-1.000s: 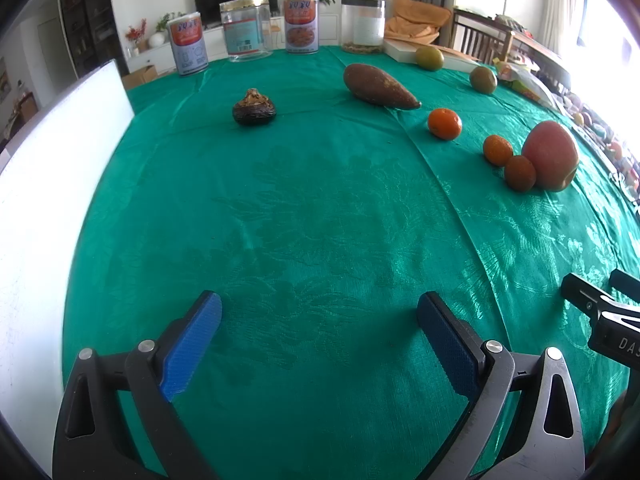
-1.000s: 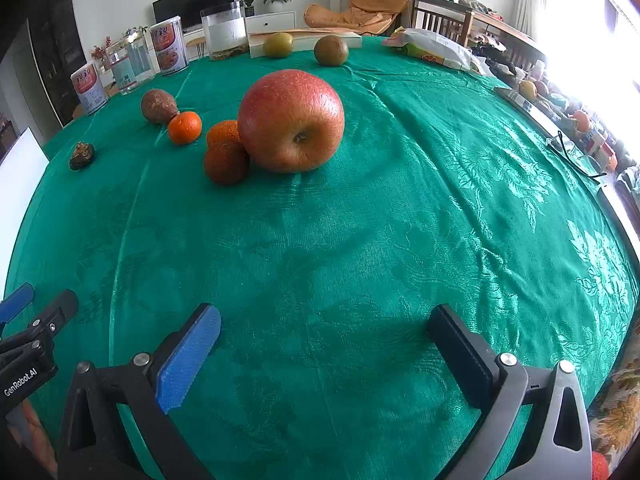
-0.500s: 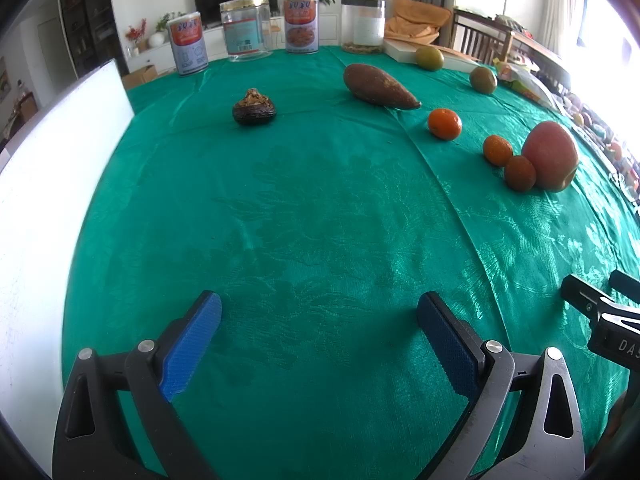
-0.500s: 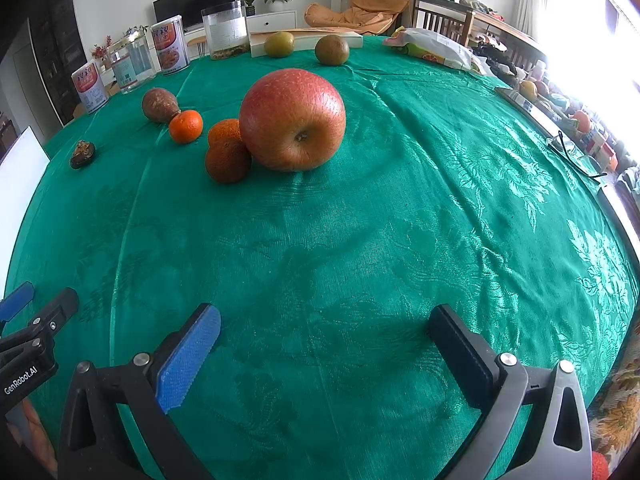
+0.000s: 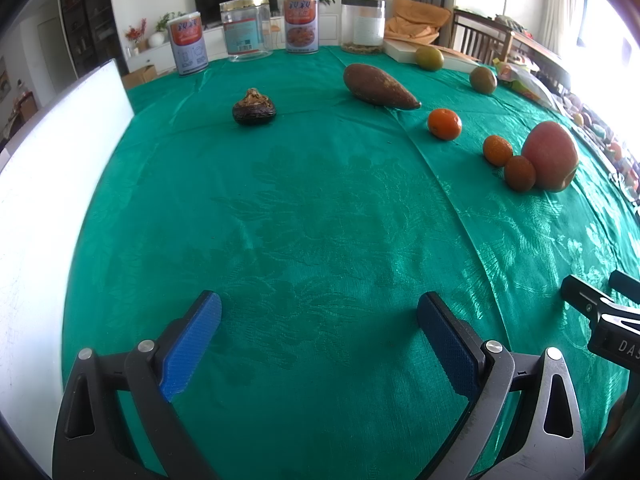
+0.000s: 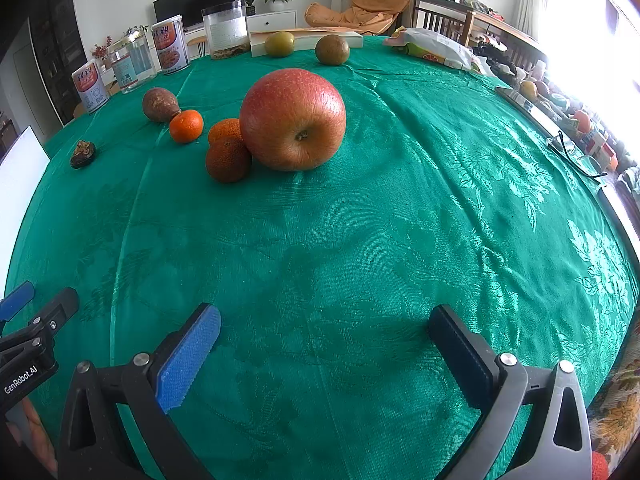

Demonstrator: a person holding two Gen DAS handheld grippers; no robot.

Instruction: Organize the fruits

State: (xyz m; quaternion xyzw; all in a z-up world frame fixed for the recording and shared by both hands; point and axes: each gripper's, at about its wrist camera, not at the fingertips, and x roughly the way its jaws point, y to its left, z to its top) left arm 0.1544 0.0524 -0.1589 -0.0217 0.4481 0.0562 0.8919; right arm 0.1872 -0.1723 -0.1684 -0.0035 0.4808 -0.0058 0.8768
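Step in hand: approach, judged from the layout. No fruit is grasped, and the fruits lie scattered on the green tablecloth (image 6: 400, 208).

Landmark: the red apple (image 6: 293, 119). Two dark-orange mandarins touch or nearly touch its left side: one (image 6: 228, 160) in front and one (image 6: 225, 130) just behind. A brighter mandarin (image 6: 186, 126) lies further left, apart from the pair, and touching or just in front of a brown sweet potato (image 6: 160, 104). A dark, wrinkled, shrivelled item (image 6: 83, 154) lies far left of the apple; its kind cannot be told. Two green-brown round fruits (image 6: 279, 44) (image 6: 331, 50) sit behind the apple, near the far table edge, next to a flat white box.

Right gripper (image 6: 324, 330): jaws spread wide, empty, touching nothing, over bare cloth well in front of the apple.

Left gripper (image 5: 318, 316): jaws likewise spread wide and empty, over bare cloth; the apple (image 5: 551, 156) lies ahead and to its right.

Next move, as a judgement: advance the right gripper toward the apple cluster and centre one fruit between the pads. The apple is broad, so keep the jaws spread wide. The adjacent mandarins may roll if nudged.
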